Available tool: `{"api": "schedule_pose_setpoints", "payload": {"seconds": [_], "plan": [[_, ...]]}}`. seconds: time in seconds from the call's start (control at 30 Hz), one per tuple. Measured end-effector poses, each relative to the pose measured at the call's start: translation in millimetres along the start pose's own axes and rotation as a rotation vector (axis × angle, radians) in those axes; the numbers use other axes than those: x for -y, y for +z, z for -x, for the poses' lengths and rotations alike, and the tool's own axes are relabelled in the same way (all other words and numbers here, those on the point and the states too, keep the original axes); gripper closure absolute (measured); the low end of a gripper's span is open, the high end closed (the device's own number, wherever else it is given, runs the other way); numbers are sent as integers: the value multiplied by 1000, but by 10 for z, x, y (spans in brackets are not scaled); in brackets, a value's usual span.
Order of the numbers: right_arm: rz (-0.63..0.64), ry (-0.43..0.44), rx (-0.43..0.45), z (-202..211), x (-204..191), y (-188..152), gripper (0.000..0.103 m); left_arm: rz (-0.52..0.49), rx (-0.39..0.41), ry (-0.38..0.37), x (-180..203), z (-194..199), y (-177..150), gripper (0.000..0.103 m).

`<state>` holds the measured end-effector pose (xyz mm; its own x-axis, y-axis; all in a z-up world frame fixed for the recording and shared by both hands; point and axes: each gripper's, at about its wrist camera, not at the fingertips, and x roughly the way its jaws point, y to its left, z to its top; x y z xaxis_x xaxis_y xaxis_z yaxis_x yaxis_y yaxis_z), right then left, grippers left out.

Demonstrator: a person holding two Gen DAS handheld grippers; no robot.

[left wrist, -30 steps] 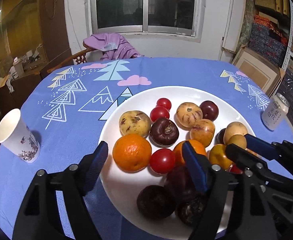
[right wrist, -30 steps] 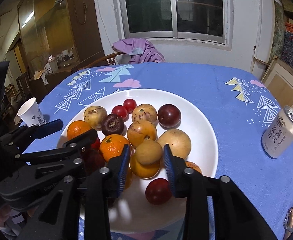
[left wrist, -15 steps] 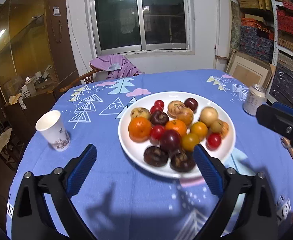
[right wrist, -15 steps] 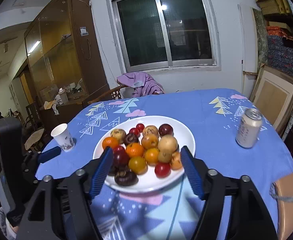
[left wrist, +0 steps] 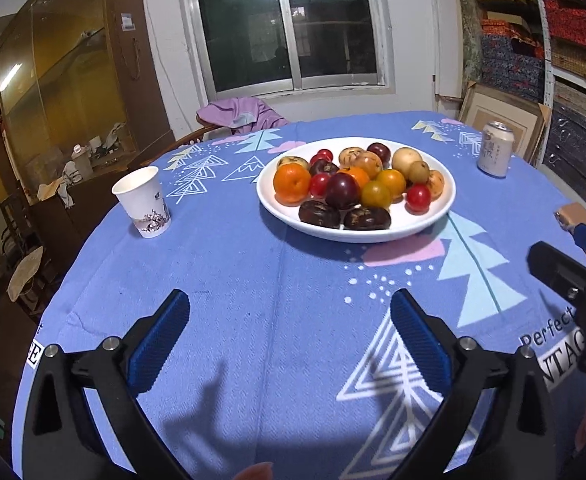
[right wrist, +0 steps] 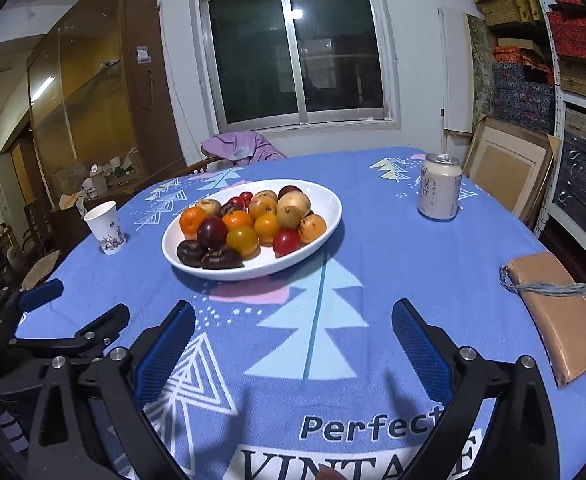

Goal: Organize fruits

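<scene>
A white plate (left wrist: pixel 357 236) (right wrist: pixel 253 274) sits mid-table, heaped with fruit: oranges (left wrist: pixel 291 182), a dark plum (left wrist: pixel 342 191), red tomatoes (left wrist: pixel 418 197), yellow and tan fruits, and two dark brown ones (left wrist: pixel 319 213) at the front. My left gripper (left wrist: pixel 289 304) hangs over bare blue cloth well short of the plate. Its jaws are opening, with nothing between them. Beside it my right gripper (right wrist: pixel 293 308) is just as far back, jaws opening and empty. Its fingers (left wrist: pixel 557 264) show at the right edge of the left wrist view.
A paper cup (left wrist: pixel 143 200) stands left of the plate and a drink can (right wrist: pixel 439 188) right of it. A brown pouch (right wrist: pixel 557 312) lies near the table's right edge. A chair draped in purple cloth (left wrist: pixel 241 114) stands behind the round table.
Both grippers have drawn back from over the plate toward the near side of the table. Both jaws have spread wide, the right from nearly shut. The fruit stays on the plate.
</scene>
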<state>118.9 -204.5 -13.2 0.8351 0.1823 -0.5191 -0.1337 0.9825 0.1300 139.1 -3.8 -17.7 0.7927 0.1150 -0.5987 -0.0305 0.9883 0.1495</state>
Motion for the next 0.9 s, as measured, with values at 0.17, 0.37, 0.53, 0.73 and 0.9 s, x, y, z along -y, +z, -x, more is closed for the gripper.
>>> {"api": "schedule_pose_setpoints", "payload": {"seconds": [0.17,0.37,0.53,0.73,0.9], "plan": [[57,-51,-16,-46,-82,-61,3,18,59,-47,-51,170,4,4],[82,-68,1,-46,-120,-66,3,67,58,-120,-140,200,25,4],[109,-70,-7,-81,-188,-95,3,79,48,-137,-161,198,43,4],[154,-96,9,-57,-280,-116,3,68,39,-123,-117,185,35,4],[177,-91,3,-47,-331,-131,3,48,37,-110,-70,176,25,4]]}}
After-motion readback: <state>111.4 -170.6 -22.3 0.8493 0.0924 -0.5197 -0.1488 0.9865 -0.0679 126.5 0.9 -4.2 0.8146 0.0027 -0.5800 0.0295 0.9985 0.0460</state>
